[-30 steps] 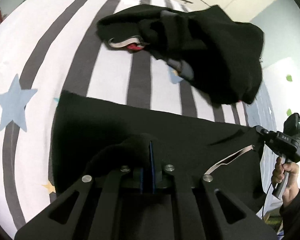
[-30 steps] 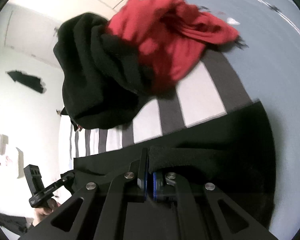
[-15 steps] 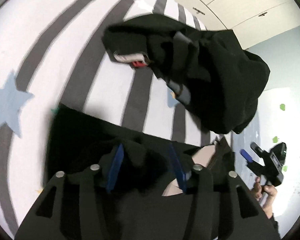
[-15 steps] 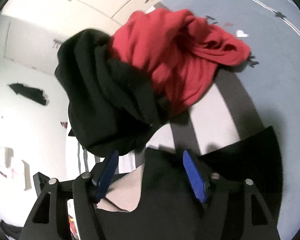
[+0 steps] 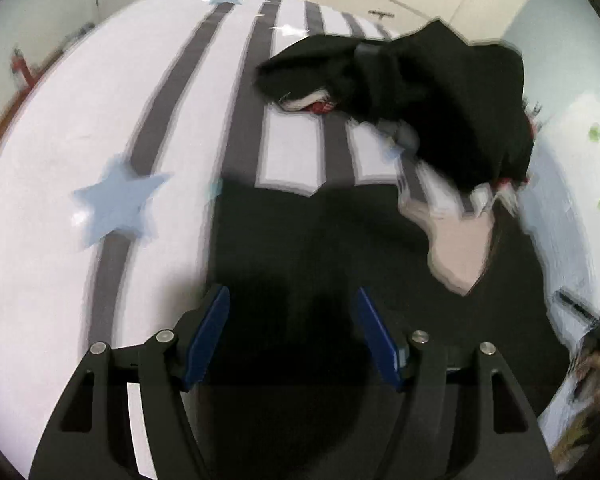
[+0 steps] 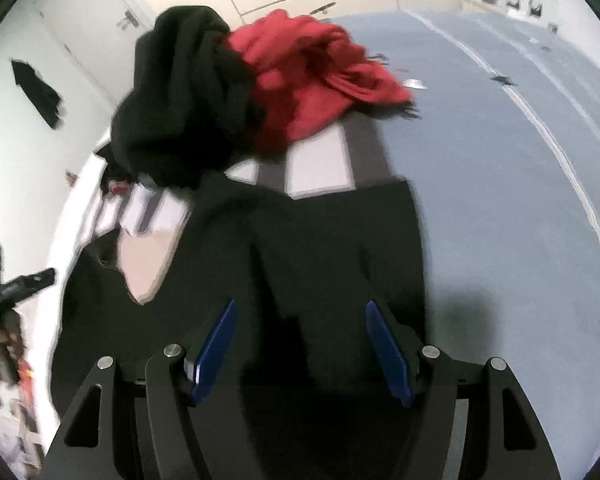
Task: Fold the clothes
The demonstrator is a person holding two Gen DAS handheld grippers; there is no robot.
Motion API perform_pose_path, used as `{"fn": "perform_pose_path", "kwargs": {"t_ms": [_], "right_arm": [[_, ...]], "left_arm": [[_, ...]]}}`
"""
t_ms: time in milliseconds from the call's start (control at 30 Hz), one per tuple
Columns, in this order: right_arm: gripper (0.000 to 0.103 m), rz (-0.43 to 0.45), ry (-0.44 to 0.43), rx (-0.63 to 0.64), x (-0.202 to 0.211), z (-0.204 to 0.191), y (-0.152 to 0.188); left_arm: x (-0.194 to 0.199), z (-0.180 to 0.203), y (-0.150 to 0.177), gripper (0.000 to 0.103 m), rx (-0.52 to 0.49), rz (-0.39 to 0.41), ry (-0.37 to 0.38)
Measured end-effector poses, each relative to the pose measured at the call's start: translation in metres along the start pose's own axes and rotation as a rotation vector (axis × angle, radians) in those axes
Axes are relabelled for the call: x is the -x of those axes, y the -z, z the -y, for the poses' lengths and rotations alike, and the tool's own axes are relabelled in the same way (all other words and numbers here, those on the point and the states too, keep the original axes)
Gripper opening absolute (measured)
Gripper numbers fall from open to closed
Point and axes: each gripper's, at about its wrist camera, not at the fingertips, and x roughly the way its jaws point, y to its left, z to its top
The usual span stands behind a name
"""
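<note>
A black garment [image 5: 320, 240] lies flat on the striped bed, with a pale inner lining patch [image 5: 460, 244] showing at its right. It also shows in the right wrist view [image 6: 320, 248], with the lining [image 6: 148, 264] at its left. My left gripper [image 5: 292, 332] is open and empty above the garment's near edge. My right gripper [image 6: 300, 344] is open and empty above the garment's other end. The left gripper's body [image 6: 8, 292] shows at the left edge of the right wrist view.
A heap of black clothes [image 5: 420, 92] lies further up the white and grey striped bedsheet [image 5: 100, 140]. In the right wrist view the heap [image 6: 180, 100] has a red garment [image 6: 308, 68] beside it. Blue-grey bedding [image 6: 500, 160] is at the right. Cupboard doors stand behind.
Both grippers were shut on the black garment's edge one second ago. They opened, let it go onto the bed and drew back a little above it.
</note>
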Motion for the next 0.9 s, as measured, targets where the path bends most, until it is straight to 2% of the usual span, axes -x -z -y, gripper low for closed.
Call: {"fn": "perform_pose_path", "kwargs": {"t_ms": [100, 167, 233, 467, 533, 600, 667, 733, 767, 800, 833, 900], "right_arm": [[0.063, -0.028, 0.089, 0.035, 0.011, 0.021, 0.034], [0.063, -0.057, 0.111, 0.032, 0.020, 0.036, 0.055], [0.063, -0.065, 0.126, 0.014, 0.028, 0.048, 0.072], [0.063, -0.079, 0.185, -0.034, 0.043, 0.061, 0.099], [0.063, -0.089, 0.199, -0.033, 0.044, 0.061, 0.106], [0.063, -0.103, 0.192, -0.036, 0.044, 0.062, 0.113], [0.062, -0.110, 0.188, -0.024, 0.044, 0.061, 0.117], [0.049, -0.114, 0.178, -0.001, 0.041, 0.058, 0.119], [0.030, -0.124, 0.175, 0.016, 0.038, 0.054, 0.119], [0.008, -0.138, 0.170, 0.038, 0.035, 0.050, 0.121], [0.001, -0.148, 0.165, 0.062, 0.032, 0.046, 0.122], [0.002, -0.143, 0.180, 0.113, 0.031, 0.039, 0.125]], "left_arm": [[0.021, -0.016, 0.046, 0.063, -0.054, -0.012, -0.068], [0.035, -0.026, 0.077, 0.063, -0.090, -0.020, -0.113], [0.047, -0.026, 0.106, 0.063, -0.114, -0.026, -0.098], [0.043, -0.006, 0.143, 0.063, -0.154, -0.030, -0.056], [0.035, -0.008, 0.140, 0.062, -0.139, -0.058, -0.054], [0.030, -0.008, 0.138, 0.044, -0.132, -0.084, -0.033], [0.026, 0.000, 0.139, 0.011, -0.175, -0.110, -0.028], [0.029, 0.004, 0.141, 0.006, -0.206, -0.119, -0.032], [0.031, 0.004, 0.142, 0.006, -0.208, -0.120, -0.033], [0.034, 0.002, 0.142, 0.006, -0.195, -0.122, -0.028], [0.039, -0.001, 0.143, 0.005, -0.186, -0.116, -0.027], [0.048, -0.007, 0.144, 0.005, -0.168, -0.102, -0.026]]}}
